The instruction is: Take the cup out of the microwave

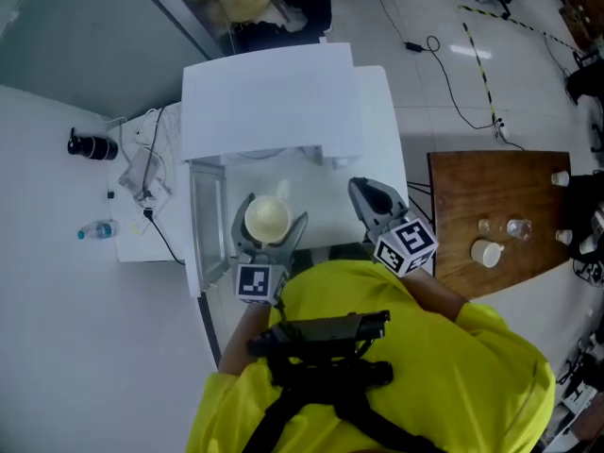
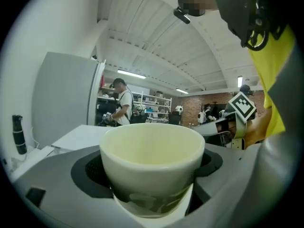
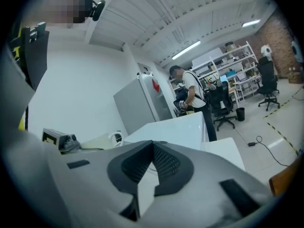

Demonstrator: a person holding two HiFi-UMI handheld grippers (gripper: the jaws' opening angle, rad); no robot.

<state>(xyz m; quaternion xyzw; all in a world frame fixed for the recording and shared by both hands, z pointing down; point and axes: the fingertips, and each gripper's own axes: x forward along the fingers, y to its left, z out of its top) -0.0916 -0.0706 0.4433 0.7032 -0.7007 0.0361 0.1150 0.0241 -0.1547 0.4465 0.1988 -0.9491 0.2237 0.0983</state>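
Note:
A cream cup is held upright in front of the white microwave, outside its opening and beside the open door. My left gripper is shut on the cup, one jaw on each side of it. In the left gripper view the cup fills the space between the grey jaws of the left gripper, and its inside looks empty. My right gripper hovers to the right of the cup, over the white table. In the right gripper view its dark pads meet at the tips with nothing between them.
The microwave stands on a white table. A brown wooden table with small cups and glasses is at the right. A bottle, a black object and cables lie at the left. People stand in the room behind.

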